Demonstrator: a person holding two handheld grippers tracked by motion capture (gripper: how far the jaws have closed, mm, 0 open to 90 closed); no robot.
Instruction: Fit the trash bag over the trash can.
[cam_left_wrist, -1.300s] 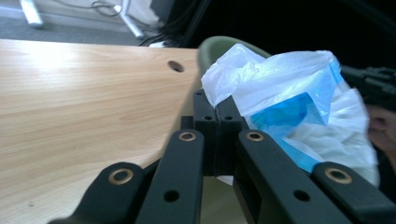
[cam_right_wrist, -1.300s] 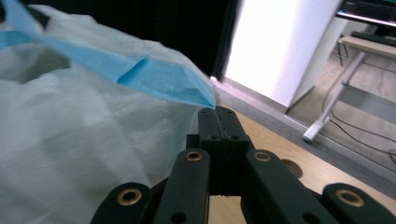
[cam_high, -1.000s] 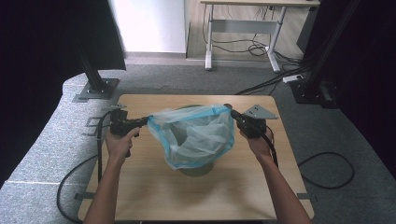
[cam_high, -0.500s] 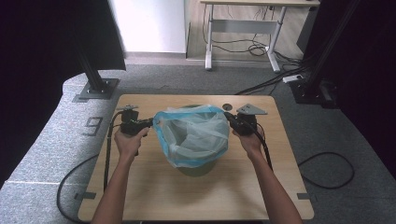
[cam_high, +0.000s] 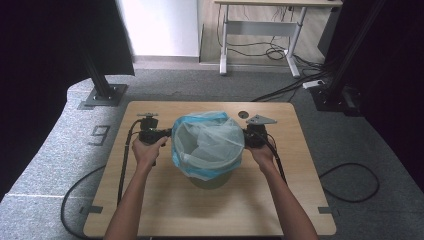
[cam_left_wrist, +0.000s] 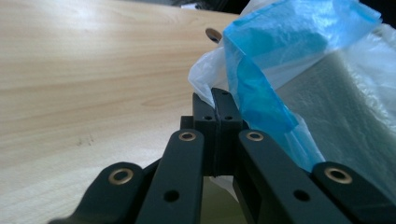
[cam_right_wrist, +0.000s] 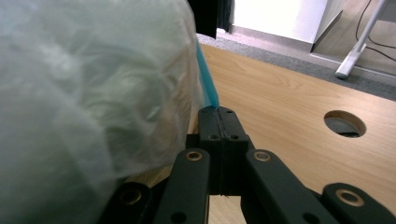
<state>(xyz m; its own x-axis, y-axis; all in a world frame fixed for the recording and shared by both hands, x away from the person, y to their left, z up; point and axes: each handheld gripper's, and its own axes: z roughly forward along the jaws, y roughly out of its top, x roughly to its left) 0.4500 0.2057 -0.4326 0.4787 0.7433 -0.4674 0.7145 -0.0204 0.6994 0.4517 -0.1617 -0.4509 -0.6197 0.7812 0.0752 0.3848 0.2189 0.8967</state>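
A translucent white bag with a blue rim (cam_high: 207, 142) is spread over a round greenish bin (cam_high: 209, 179) in the middle of the wooden table (cam_high: 165, 205). My left gripper (cam_high: 167, 134) is shut on the bag's left edge; in the left gripper view its jaws (cam_left_wrist: 216, 100) pinch white and blue film (cam_left_wrist: 261, 88). My right gripper (cam_high: 246, 137) is shut on the bag's right edge, and the right gripper view shows its closed jaws (cam_right_wrist: 223, 116) holding the blue hem beside the bulging bag (cam_right_wrist: 88, 93).
A cable hole (cam_high: 243, 114) lies in the table top behind the right gripper, also seen as the round hole (cam_right_wrist: 344, 123). Cables trail from both grippers off the table. A desk frame (cam_high: 260, 35) and black stands sit on the carpet beyond.
Both grippers have moved away from me and slightly inward, carrying the bag's rim back over the bin. The bag's mouth now looks rounder and more evenly spread.
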